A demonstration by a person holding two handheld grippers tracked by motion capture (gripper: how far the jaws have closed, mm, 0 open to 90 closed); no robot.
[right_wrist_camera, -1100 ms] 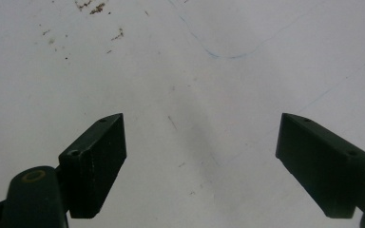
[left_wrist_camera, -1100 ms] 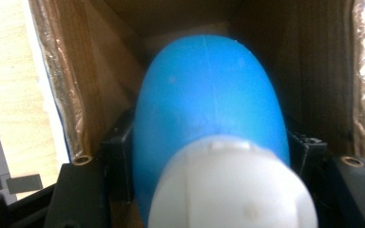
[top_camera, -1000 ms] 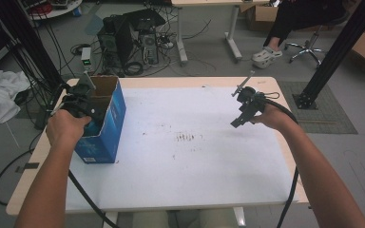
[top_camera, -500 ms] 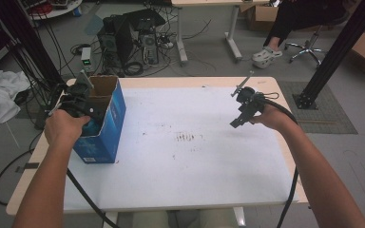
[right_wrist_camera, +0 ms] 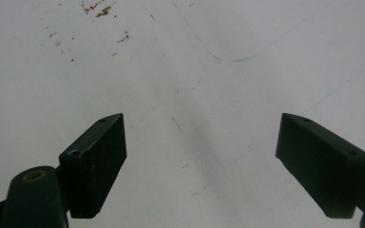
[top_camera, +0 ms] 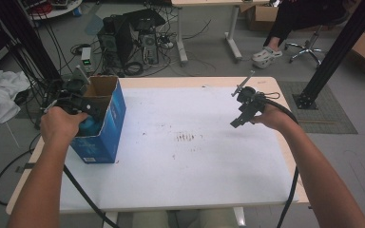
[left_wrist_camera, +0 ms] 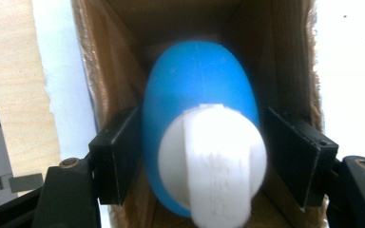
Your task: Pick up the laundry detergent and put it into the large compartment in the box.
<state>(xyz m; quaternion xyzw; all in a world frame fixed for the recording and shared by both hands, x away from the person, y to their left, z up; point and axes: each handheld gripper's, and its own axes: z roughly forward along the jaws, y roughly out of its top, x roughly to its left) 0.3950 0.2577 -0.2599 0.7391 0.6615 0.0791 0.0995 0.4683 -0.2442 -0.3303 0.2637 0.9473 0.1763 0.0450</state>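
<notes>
both jaws of my left gripper [left_wrist_camera: 199, 156] have just been opening around the blue-and-white egg-shaped thing [left_wrist_camera: 199, 118], which sits mid-frame inside the cardboard box [left_wrist_camera: 119, 71], long axis pointing away. my right gripper [right_wrist_camera: 199, 161] gapes wide, empty, far off.

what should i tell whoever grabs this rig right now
Left gripper: inside the blue box, its jaws have just been opening around the blue and white egg-shaped object; the right-hand jaw stands clear of it, contact on the other side is unclear.
Right gripper: open, holding nothing, above the white table.
Done: object is down in the box.
Left: probably finish the release and draw the left gripper out.
</notes>
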